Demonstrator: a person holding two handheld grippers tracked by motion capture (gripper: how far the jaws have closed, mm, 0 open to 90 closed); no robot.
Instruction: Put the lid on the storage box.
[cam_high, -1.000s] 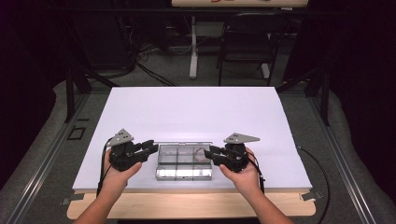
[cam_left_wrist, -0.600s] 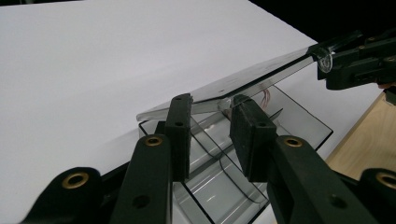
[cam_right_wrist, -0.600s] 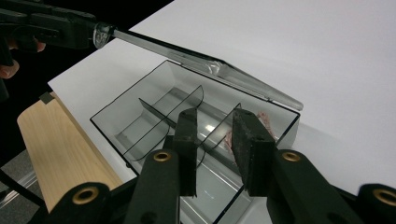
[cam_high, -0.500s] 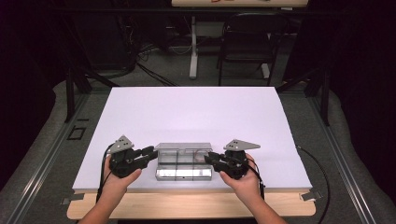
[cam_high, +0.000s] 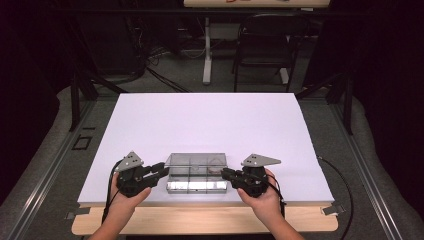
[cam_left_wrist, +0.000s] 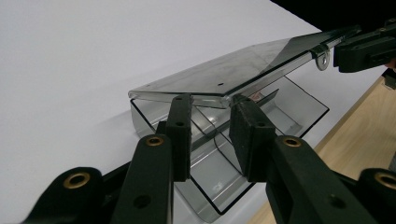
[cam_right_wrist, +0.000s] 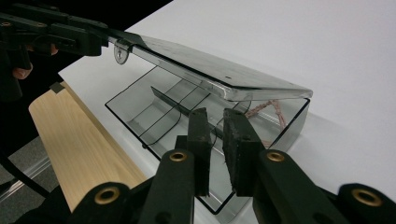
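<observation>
A clear plastic compartment box (cam_high: 197, 186) sits near the white table's front edge, its hinged lid (cam_high: 196, 160) tilted up over the base. My left gripper (cam_high: 162, 172) is shut on the lid's left end. In the left gripper view its tips (cam_left_wrist: 212, 105) meet the lid's (cam_left_wrist: 233, 70) near corner. My right gripper (cam_high: 225, 174) is at the right end. Its jaws (cam_right_wrist: 217, 116) have just been closing and now pinch the lid (cam_right_wrist: 210, 65) by its corner. A thin brownish cord (cam_right_wrist: 268, 107) lies in one compartment.
The wooden front edge (cam_high: 200, 220) of the table runs just behind my hands. Bare white tabletop (cam_high: 210, 120) stretches beyond the box. A dark chair (cam_high: 265, 45) and a table leg (cam_high: 206, 55) stand past the far edge.
The lid, which lay flat and open behind the base, now stands tilted up over it. The right jaws have narrowed. Both hands have stayed at the box's ends.
</observation>
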